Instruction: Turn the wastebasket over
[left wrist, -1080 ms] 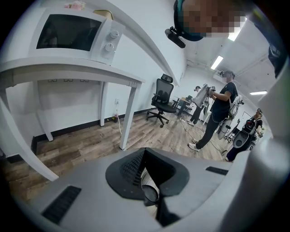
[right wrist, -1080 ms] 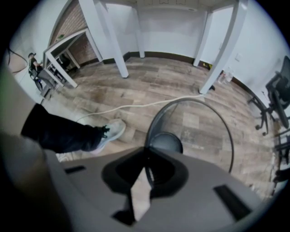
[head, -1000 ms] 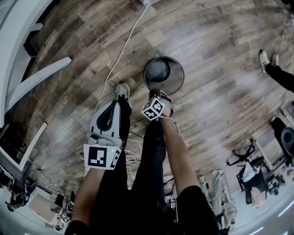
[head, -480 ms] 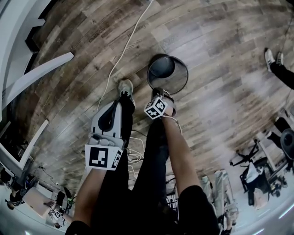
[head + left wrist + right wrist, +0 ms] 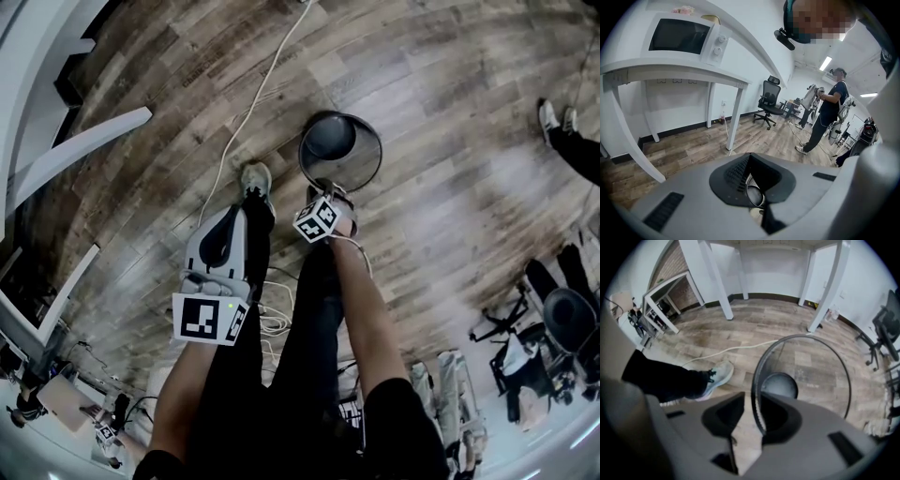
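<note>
You can see a microwave (image 5: 682, 35) up on a white table (image 5: 670, 70), with an office chair (image 5: 769, 101) farther back. A white cable (image 5: 246, 117) runs across the wood floor (image 5: 441, 103). Another person (image 5: 827, 112) stands near the chair.

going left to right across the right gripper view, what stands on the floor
small white frame table → person's pale sneaker → round black wire-mesh wastebasket → black office chair
</note>
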Action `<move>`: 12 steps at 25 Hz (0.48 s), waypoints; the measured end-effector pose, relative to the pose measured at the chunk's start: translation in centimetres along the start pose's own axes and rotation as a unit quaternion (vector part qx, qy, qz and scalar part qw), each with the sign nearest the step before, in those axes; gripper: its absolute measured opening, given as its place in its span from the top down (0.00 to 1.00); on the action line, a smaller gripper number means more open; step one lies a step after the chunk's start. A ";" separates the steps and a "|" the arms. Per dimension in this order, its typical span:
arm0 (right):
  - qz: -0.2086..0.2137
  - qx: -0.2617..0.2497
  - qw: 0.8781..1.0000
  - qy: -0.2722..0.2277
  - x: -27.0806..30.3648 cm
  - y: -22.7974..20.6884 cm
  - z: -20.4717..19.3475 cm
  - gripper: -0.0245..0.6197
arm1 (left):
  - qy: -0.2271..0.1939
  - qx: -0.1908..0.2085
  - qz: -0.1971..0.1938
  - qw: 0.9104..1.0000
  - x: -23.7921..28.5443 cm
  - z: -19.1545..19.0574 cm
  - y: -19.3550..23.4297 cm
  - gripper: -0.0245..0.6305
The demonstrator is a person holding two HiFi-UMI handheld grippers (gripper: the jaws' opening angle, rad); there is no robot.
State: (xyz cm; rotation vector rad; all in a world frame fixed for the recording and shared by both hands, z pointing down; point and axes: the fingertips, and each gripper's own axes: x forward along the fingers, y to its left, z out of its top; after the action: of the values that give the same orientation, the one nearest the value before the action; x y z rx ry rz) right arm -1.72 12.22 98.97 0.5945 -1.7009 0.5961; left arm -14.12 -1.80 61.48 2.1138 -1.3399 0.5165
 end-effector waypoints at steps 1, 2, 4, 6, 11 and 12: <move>0.003 0.003 1.000 0.001 -0.3 0.0 0.0 0.75 | -0.001 0.001 -0.001 1.000 -0.2 0.1 -0.2 0.91; 0.002 0.005 1.000 0.000 -0.7 0.0 0.0 0.74 | -0.002 0.001 -0.001 1.000 -0.4 0.3 -0.4 0.91; -0.009 0.004 1.000 -0.003 -1.9 -0.5 0.1 0.73 | -0.004 -0.002 0.000 1.000 -0.8 0.8 -0.8 0.91; -0.018 0.012 1.000 -0.011 -3.6 -1.0 0.3 0.73 | -0.005 -0.008 0.001 1.000 -1.3 1.3 -1.4 0.91; 0.001 0.078 0.996 -0.035 -9.7 -1.7 1.6 0.76 | -0.011 -0.002 -0.001 1.000 -3.2 3.5 -2.9 0.91; 0.004 0.099 0.994 -0.038 -11.0 -2.0 1.7 0.78 | -0.011 -0.002 -0.002 1.000 -3.6 4.0 -3.4 0.91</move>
State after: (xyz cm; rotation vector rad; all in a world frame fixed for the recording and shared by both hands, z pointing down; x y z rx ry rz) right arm 0.48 10.38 88.06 0.7609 -1.7272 0.7623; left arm -12.54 -0.82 55.39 2.1244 -1.3466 0.4899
